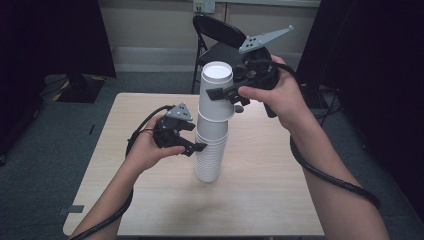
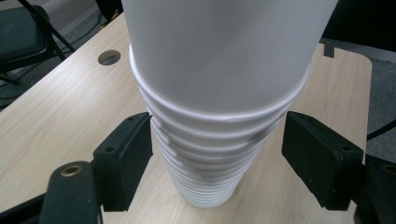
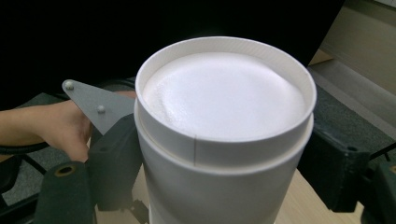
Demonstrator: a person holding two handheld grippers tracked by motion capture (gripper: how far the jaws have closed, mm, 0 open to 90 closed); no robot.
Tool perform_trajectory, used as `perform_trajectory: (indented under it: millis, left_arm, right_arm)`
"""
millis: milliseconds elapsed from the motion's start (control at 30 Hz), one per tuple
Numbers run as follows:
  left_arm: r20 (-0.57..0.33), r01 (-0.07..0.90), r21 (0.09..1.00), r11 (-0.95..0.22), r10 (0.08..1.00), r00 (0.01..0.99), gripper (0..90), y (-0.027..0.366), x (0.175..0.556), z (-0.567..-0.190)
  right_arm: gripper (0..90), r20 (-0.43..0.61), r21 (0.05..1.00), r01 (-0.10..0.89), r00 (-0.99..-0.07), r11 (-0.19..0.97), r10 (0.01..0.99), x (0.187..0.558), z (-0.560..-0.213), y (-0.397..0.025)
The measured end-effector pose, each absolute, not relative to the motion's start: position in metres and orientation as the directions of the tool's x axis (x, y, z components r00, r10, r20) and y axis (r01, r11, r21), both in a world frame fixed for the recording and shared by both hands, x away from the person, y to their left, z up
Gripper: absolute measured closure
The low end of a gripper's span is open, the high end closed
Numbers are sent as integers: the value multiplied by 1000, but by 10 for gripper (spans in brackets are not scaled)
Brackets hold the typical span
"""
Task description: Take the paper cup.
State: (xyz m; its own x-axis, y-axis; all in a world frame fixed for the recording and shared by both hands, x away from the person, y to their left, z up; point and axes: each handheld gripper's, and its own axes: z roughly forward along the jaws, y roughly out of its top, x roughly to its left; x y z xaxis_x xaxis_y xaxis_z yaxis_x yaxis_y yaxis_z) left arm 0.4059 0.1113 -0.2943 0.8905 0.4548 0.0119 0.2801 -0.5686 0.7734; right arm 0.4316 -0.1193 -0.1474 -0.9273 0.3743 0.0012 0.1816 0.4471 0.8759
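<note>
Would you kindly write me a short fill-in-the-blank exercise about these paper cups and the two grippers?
1. The cups in the stack stand upside ____.
2. The right gripper grips the ____ cup of the stack.
3. The left gripper has its fingers ____, one on each side of the stack.
4. The stack stands on a ____ table.

Missing words: down; top; open; wooden

Matt white paper cups (image 1: pixel 211 145) stand on a smooth, pale wood-grain table (image 1: pixel 260 200); tongs look matt black plastic.
</note>
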Motion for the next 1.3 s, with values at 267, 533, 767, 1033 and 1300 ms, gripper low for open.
perform_trajectory:
  millis: [267, 533, 767, 1033, 1300]
  left_arm:
    - [8, 286, 771, -568, 458, 889, 245, 112, 405, -295]
    - [4, 289, 772, -567, 458, 889, 246, 112, 404, -295]
    - [4, 286, 775, -564, 457, 890, 246, 113, 404, -295]
    - [-5, 287, 795, -534, 468, 884, 246, 117, 405, -285]
    - [-3, 273, 830, -486, 486, 874, 240, 121, 407, -261]
  right_arm:
    - [212, 6, 887, 181, -925, 424, 381, 431, -138, -120]
    - [213, 4, 892, 177, -924, 417, 382, 431, -133, -118]
    - [212, 7, 892, 178, -924, 415, 382, 432, -132, -117]
    - [212, 12, 891, 183, -924, 416, 382, 434, -138, -118]
    - [211, 12, 889, 186, -923, 419, 384, 434, -139, -120]
